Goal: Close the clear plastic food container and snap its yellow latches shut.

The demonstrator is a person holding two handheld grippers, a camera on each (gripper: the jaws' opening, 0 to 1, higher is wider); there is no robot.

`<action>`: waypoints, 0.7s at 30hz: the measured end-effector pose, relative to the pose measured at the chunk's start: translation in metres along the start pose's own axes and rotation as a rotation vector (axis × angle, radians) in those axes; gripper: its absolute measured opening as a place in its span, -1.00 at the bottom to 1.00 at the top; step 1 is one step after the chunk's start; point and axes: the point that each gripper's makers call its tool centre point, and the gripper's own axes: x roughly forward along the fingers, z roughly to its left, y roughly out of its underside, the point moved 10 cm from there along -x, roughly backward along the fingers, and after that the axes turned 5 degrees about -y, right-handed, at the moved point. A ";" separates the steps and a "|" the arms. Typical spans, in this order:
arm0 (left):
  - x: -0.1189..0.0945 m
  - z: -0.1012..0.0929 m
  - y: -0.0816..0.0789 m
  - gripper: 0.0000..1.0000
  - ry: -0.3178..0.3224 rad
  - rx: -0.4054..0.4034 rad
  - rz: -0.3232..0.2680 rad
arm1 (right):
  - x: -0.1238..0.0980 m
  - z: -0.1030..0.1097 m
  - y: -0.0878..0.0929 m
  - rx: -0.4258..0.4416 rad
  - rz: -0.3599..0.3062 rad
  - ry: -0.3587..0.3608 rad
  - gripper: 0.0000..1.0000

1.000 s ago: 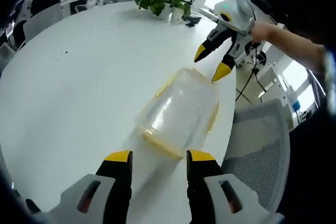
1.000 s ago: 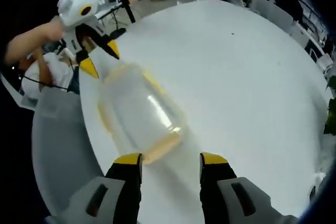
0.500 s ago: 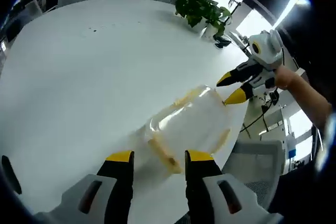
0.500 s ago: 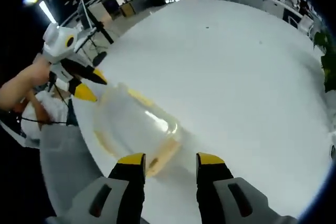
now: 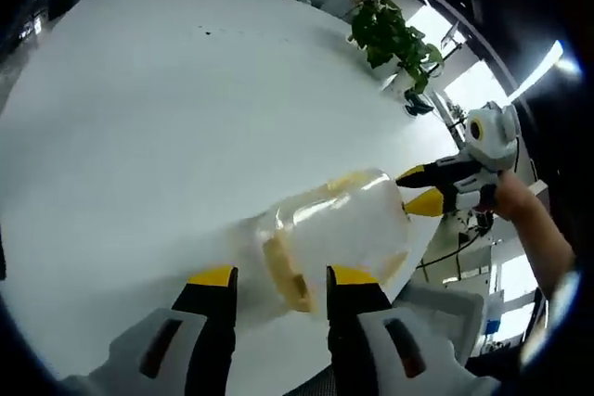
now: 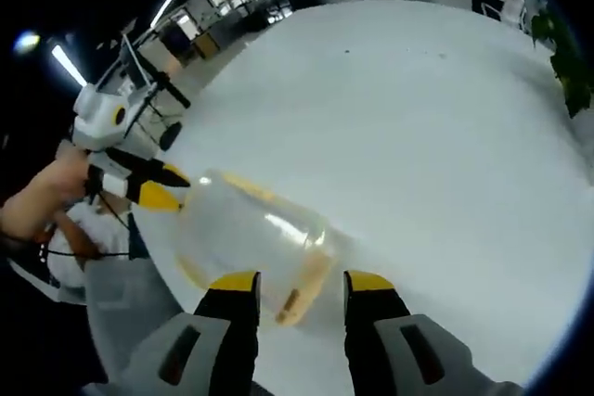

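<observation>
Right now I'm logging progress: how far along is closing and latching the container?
Looks done: the lid seems to sit on the clear plastic food container on the white table. In hand: the left gripper and right gripper are open at opposite ends. Left: snapping the yellow latches; whether any is shut is unclear.

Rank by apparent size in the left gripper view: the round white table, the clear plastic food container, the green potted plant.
1. Round white table, largest by far.
2. Clear plastic food container.
3. Green potted plant, smallest, though it sits farther from the camera, so its true size versus the container is unsure.
</observation>
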 end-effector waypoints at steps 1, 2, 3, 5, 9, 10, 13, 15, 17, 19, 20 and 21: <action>0.001 -0.001 0.000 -0.30 0.004 -0.012 0.001 | 0.000 0.000 0.001 0.007 -0.002 0.002 -0.33; 0.002 -0.001 0.000 -0.31 -0.002 -0.020 0.003 | 0.001 0.000 0.001 0.015 -0.006 0.004 -0.33; 0.003 -0.001 0.000 -0.31 -0.012 -0.023 0.004 | 0.002 0.000 0.002 0.027 -0.010 0.004 -0.33; 0.005 -0.002 0.003 -0.31 -0.024 -0.019 0.002 | 0.002 0.003 0.003 0.030 -0.012 -0.002 -0.35; 0.008 0.000 0.009 -0.29 -0.014 -0.065 -0.005 | 0.004 0.002 0.006 0.008 0.009 0.018 -0.39; 0.008 0.000 0.009 -0.30 -0.007 -0.083 -0.010 | 0.004 0.002 0.007 0.005 0.011 0.019 -0.38; 0.008 0.003 0.011 -0.28 -0.006 -0.089 -0.016 | 0.006 0.000 0.008 0.031 -0.004 -0.001 -0.39; 0.008 0.002 0.012 -0.27 -0.007 -0.095 -0.023 | 0.007 0.000 0.007 0.042 -0.008 -0.009 -0.40; 0.008 0.001 0.012 -0.28 -0.007 -0.092 -0.027 | 0.010 0.002 0.006 0.046 -0.009 -0.015 -0.44; 0.008 -0.002 0.012 -0.34 -0.006 -0.083 -0.030 | 0.009 0.005 0.005 0.039 0.001 -0.008 -0.46; 0.008 -0.003 0.012 -0.38 -0.003 -0.083 -0.031 | 0.009 0.006 0.004 0.031 0.004 -0.002 -0.46; 0.008 -0.004 0.012 -0.44 0.004 -0.082 -0.030 | 0.010 0.006 0.004 0.033 0.005 0.001 -0.46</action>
